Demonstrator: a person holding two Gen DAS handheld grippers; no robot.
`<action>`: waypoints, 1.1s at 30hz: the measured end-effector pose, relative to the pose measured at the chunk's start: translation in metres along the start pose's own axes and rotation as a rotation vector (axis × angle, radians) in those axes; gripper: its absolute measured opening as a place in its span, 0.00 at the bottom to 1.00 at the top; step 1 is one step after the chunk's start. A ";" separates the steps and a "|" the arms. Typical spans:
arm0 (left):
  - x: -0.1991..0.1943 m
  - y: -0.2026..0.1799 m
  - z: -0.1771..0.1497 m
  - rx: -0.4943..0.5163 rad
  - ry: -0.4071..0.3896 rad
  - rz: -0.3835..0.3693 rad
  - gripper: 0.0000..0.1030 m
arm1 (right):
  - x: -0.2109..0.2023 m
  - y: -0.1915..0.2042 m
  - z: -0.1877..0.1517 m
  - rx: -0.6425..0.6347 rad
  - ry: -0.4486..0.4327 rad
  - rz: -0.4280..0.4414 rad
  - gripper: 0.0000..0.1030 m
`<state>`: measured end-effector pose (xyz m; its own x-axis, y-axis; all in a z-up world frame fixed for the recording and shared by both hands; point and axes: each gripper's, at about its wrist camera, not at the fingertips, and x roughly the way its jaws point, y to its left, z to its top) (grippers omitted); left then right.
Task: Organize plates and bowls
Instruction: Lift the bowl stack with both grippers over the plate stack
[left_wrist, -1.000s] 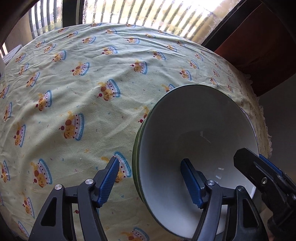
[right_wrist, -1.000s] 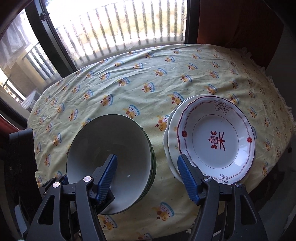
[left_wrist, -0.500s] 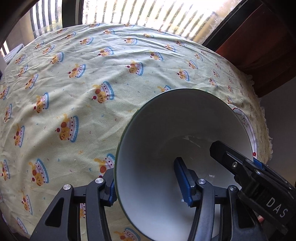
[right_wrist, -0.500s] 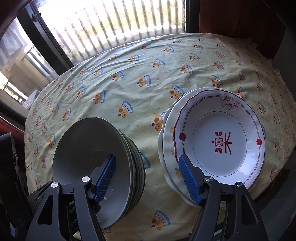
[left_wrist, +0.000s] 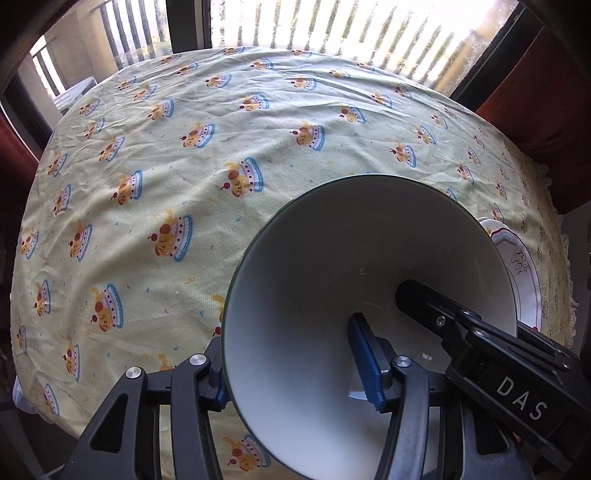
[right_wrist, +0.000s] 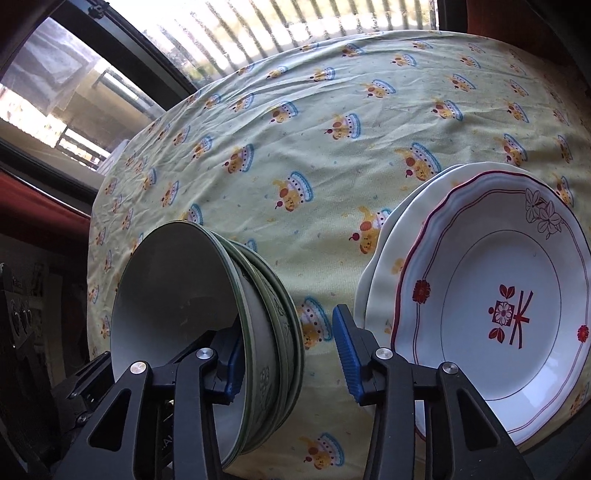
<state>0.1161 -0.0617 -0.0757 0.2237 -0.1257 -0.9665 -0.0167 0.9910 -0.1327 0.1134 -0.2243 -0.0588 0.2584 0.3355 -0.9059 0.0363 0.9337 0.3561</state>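
A stack of green-rimmed white bowls (right_wrist: 207, 332) tilts up off the tablecloth at the lower left of the right wrist view. It fills the lower right of the left wrist view (left_wrist: 351, 277). My left gripper (left_wrist: 295, 365) straddles the bowls' near wall, one finger inside and one outside. My right gripper (right_wrist: 288, 358) straddles the right wall, its left finger inside the top bowl. Both sets of jaws are wide apart. A stack of plates (right_wrist: 498, 314), the top one white with red flowers, lies at the right; its edge shows in the left wrist view (left_wrist: 521, 266).
The table wears a pale yellow cloth (left_wrist: 184, 166) printed with cake motifs. Windows with blinds stand behind its far edge. Red curtains hang at both sides. The table's near and right edges run close to the dishes.
Both grippers moved in onto the bowl stack. The stack went from lying flat to tilted up on its side. The plates have not moved.
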 end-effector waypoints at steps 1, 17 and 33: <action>0.000 0.000 0.000 -0.008 -0.003 0.007 0.54 | 0.002 0.000 0.001 -0.007 0.010 0.014 0.43; -0.001 0.002 0.000 -0.009 0.022 -0.006 0.44 | 0.005 0.014 0.005 -0.018 0.023 -0.029 0.37; -0.039 0.013 0.012 0.151 -0.026 -0.082 0.42 | -0.028 0.042 0.000 0.134 -0.059 -0.121 0.37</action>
<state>0.1192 -0.0437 -0.0367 0.2431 -0.2068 -0.9477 0.1483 0.9735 -0.1744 0.1078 -0.1945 -0.0188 0.3004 0.2103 -0.9304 0.1978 0.9405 0.2764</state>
